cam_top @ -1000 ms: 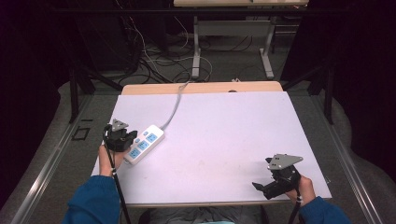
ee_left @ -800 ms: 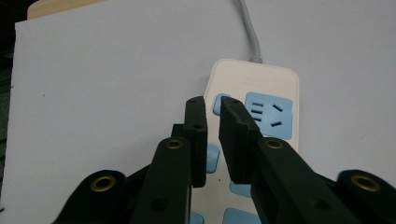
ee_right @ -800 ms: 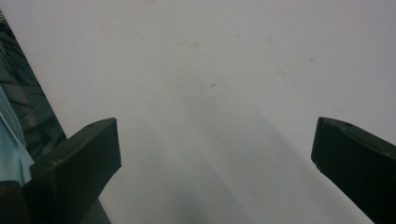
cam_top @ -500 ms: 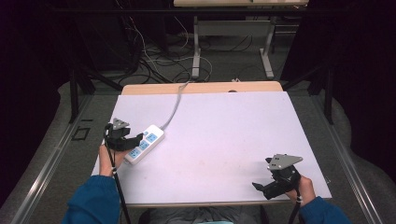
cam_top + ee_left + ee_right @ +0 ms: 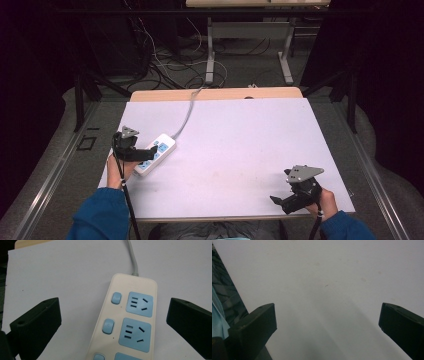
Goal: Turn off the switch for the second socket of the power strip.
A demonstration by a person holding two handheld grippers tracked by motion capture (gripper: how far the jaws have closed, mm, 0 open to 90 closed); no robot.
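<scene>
Lying flat at the table's (image 5: pixel 235 125) left side: white power strip (image 5: pixel 130 322).
Sitting between the left gripper (image 5: pixel 112 322) jaws, just opened wide, untouched; right gripper (image 5: pixel 327 325) gaping wide over bare tabletop.

One white power strip (image 5: pixel 155 153) lies on one white-topped table (image 5: pixel 240 140), trailing one grey cord (image 5: pixel 187 112). In the left gripper view the strip shows three blue sockets (image 5: pixel 140 303), the nearest cut off by the frame edge, and three blue switches (image 5: pixel 116 297). Two black grippers are there: one left gripper (image 5: pixel 150 151), one right gripper (image 5: pixel 277 201).
</scene>
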